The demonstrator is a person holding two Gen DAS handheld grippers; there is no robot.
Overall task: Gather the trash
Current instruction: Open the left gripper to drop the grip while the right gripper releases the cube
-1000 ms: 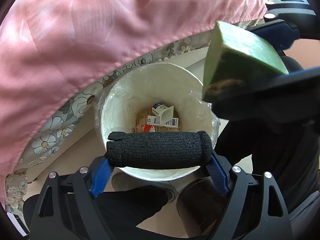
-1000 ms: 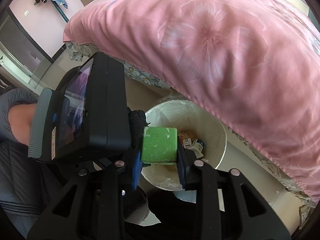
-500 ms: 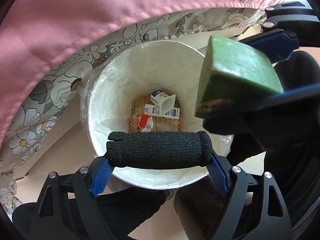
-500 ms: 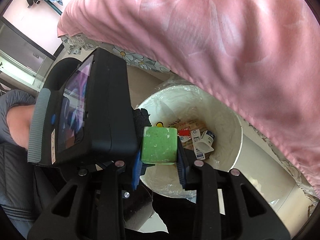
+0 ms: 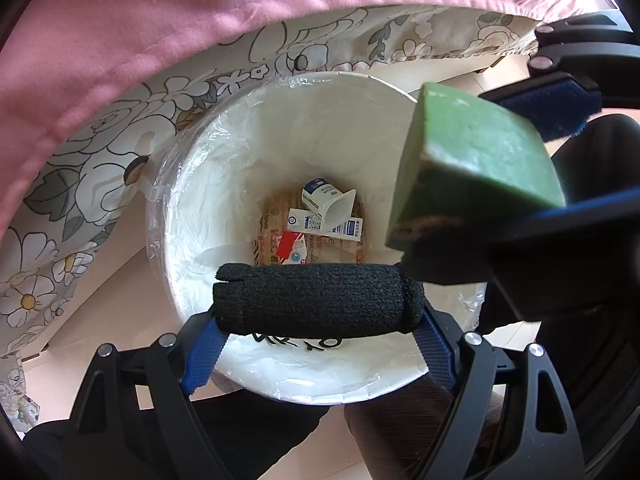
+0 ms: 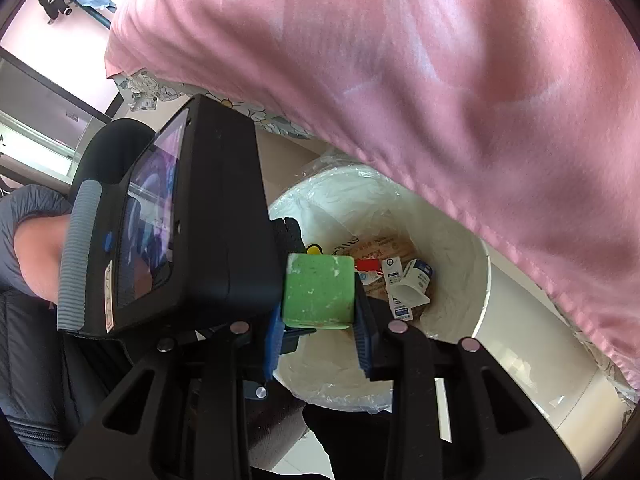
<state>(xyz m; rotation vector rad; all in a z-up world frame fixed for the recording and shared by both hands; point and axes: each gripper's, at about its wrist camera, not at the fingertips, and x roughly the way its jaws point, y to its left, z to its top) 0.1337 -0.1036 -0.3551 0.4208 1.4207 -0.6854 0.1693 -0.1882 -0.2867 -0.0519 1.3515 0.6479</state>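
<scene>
The left claw grips a black rolled sock above the white lined bin. The right claw clamps a green block over the same bin. Only the right view shows the person's sleeve.

1 white bin, plastic-lined. 1 black knit roll, 6 o'clock over bin. 1 green block, 3 o'clock from roll. Inside bin: 1 white cup, 1 red-white wrapper, 1 blue-white flat carton; brown printed paper beneath, count unclear. 1 pink cover, 12 o'clock.
</scene>
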